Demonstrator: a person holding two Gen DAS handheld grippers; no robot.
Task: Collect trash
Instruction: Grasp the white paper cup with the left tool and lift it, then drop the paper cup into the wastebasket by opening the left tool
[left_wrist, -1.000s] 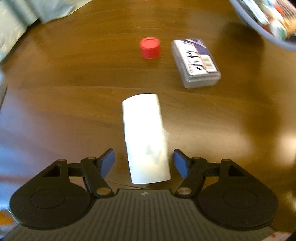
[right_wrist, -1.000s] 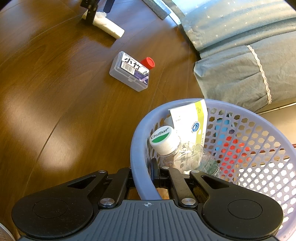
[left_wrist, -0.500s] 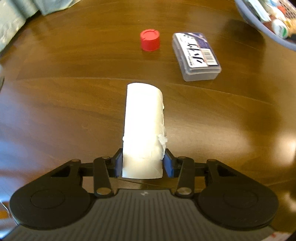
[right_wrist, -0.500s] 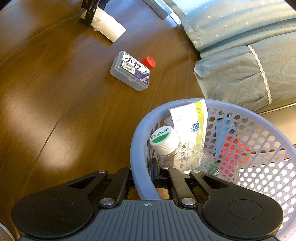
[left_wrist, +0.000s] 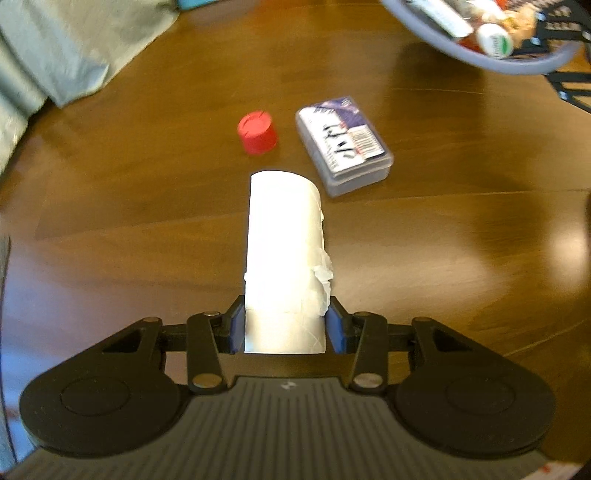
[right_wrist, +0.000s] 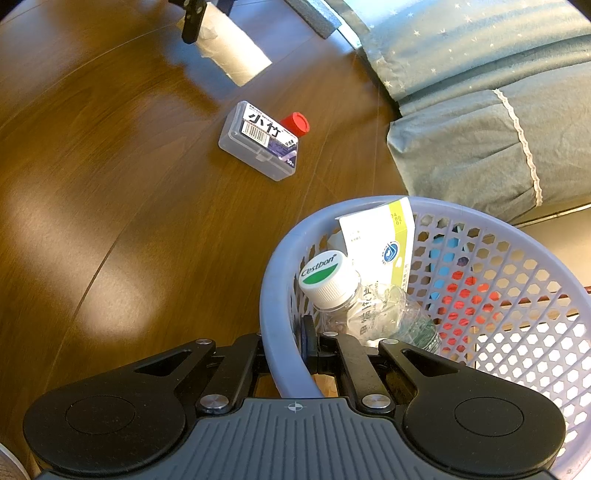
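Note:
A white paper roll (left_wrist: 284, 254) is clamped at its near end by my left gripper (left_wrist: 285, 328), lifted off the wooden floor; the same roll (right_wrist: 234, 51) shows at the top of the right wrist view. Beyond it lie a red bottle cap (left_wrist: 257, 132) and a clear plastic box (left_wrist: 343, 144) with a printed label, also seen as the cap (right_wrist: 295, 123) and box (right_wrist: 260, 140). My right gripper (right_wrist: 286, 350) is shut on the rim of a lavender mesh basket (right_wrist: 275, 295), which holds a crushed water bottle (right_wrist: 354, 299) and a white-green carton (right_wrist: 384, 240).
Teal bedding (right_wrist: 476, 88) hangs down at the right of the right wrist view, and grey-green fabric (left_wrist: 55, 48) lies at the far left of the left wrist view. The basket (left_wrist: 517, 64) floats at the top right there. Bare brown wooden floor (right_wrist: 92, 184) spreads around.
My left gripper closed on the white roll and lifted it off the floor, carrying it closer to the cap and box. The right gripper and basket have stayed in place.

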